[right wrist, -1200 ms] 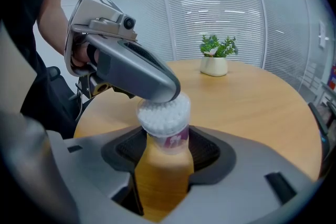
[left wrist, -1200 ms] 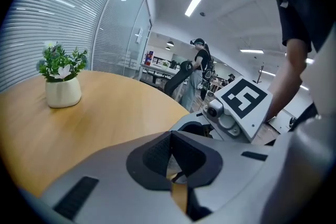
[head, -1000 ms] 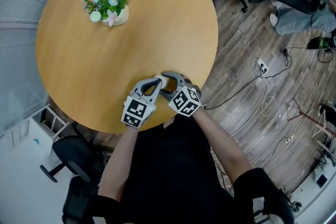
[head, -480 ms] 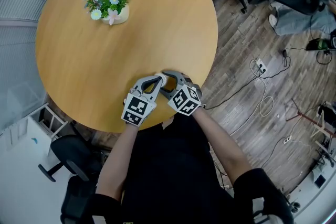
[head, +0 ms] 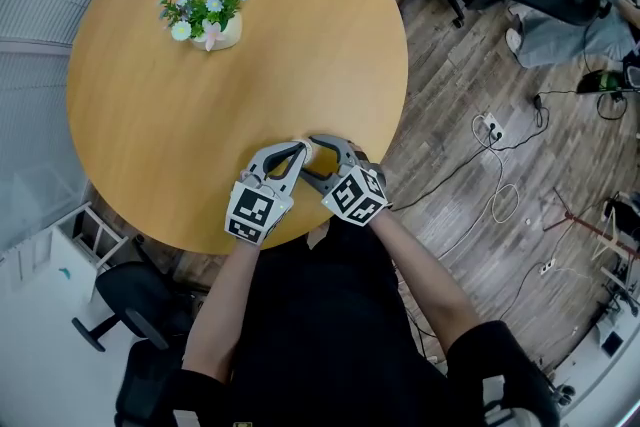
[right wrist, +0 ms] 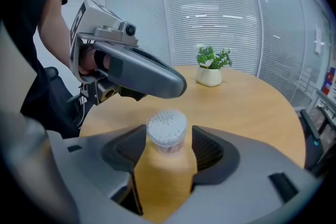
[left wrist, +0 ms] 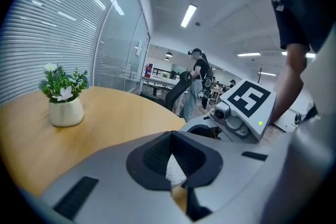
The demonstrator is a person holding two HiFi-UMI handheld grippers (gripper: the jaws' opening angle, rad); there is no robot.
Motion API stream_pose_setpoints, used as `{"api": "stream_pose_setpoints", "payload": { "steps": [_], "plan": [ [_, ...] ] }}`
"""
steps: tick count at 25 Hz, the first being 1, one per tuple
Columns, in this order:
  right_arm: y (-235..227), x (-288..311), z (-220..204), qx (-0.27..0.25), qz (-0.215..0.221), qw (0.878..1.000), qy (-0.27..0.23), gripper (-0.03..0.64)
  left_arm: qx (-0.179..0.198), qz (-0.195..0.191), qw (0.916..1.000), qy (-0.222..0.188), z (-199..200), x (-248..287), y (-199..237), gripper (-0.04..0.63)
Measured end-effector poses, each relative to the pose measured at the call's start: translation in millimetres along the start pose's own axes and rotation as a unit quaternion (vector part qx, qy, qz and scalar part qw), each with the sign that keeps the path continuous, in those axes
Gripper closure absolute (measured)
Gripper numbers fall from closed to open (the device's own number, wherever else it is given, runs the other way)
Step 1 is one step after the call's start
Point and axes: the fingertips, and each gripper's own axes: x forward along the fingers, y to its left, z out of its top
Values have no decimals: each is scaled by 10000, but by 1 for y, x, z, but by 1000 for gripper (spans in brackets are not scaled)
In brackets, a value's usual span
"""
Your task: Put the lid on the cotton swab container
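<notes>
Finds the cotton swab container (right wrist: pixel 167 128) upright on the round wooden table (head: pixel 180 125), close to the edge nearest the person; places it squarely between the two jaws of the right gripper (right wrist: pixel 169 140), level with the ribbed pads and just short of the tips; rates those jaws as wide apart, with room for the container between them; sees the pad at the left of the right gripper view against, or all but against, the container wall, and a thin strip of table between the wall and the opposite pad; judges no squeeze on it, so enters the right gripper as standing wide and holding nothing; notes packed white swab heads across the container's top, and cannot settle the question of a clear lid over them; locates the left gripper (left wrist: pixel 171 136) just beyond and above the container in the right gripper view, slanting down toward it and apart from it there; reads its jaw tips in the left gripper view as closed together, leaving only the hollow between the pads; observes a small white dotted patch in that hollow, with table below it, and cannot tell whether gripped or merely seen through the gap; confirms in the head view both grippers side by side, tips converging over the container; marks a potted plant (head: pixel 208 15) well apart at the far side of the table.
</notes>
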Motion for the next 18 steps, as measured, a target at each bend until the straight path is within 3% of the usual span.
{"api": "stream_pose_setpoints", "payload": {
  "steps": [9,15,18],
  "plan": [
    [3,-30,9,-124,-51,9998,-163,376,-195,274,9993,-150,-7,-31,1,589],
    [18,-47,10,-144,-161,9996,-207,581,-225,379,9989,-169,-12,-53,-5,589],
    [33,-52,10,-260,-124,9994,-174,604,-268,432,9985,-184,-15,-62,-8,589]
  ]
}}
